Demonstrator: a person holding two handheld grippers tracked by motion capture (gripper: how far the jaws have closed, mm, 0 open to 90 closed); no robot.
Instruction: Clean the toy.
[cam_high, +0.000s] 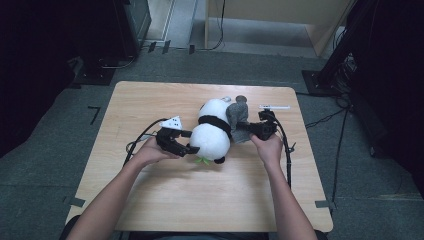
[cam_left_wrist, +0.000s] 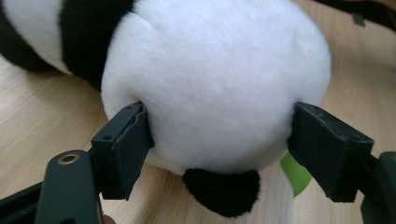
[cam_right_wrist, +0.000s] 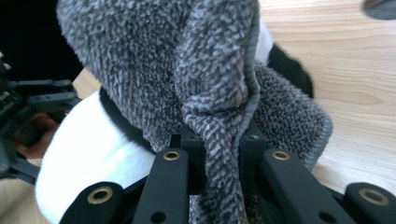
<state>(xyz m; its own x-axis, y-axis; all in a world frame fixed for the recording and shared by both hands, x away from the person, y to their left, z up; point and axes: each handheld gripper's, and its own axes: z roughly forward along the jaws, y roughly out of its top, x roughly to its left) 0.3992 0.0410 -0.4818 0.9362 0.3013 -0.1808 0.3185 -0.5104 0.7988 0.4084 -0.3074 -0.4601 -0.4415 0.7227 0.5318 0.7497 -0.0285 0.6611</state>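
Both of my forearms reach in from the near edge of the pale wooden table, each hand gripping a black gripper. From above, a plush panda lies mid-table, round and white with a black band, a grey cloth draped on its right side. A thin white pen-like stick lies beyond, to the right.

My left gripper stands wide open around the panda's rump; its own view shows the soft white fur bulging between the square rubber pads, a black paw below, and a green scrap.

My right gripper is clamped tight on a fold of the nubbly, looped grey cloth, stitched along its hem.
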